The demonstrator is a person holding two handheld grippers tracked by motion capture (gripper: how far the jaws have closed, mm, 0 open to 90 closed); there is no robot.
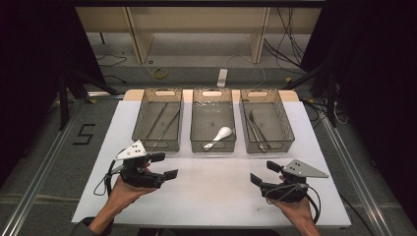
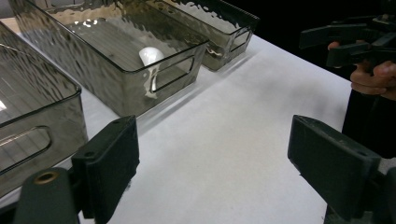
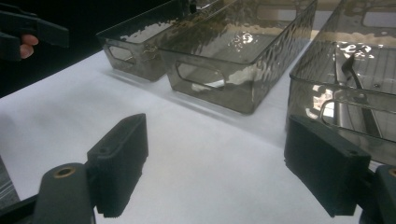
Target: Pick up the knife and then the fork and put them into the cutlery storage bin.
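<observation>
Spread black jaws of the left hand-held gripper (image 2: 212, 172) over white table (image 2: 224, 140), white spoon (image 2: 150, 58) in middle bin (image 2: 116, 74).

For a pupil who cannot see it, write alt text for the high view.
Three clear plastic bins stand in a row on a white table: the left bin holds thin sticks, the middle bin a white spoon, the right bin metal cutlery. Nearer the camera, a person's hands hold the left gripper and the right gripper, both open and empty.
</observation>
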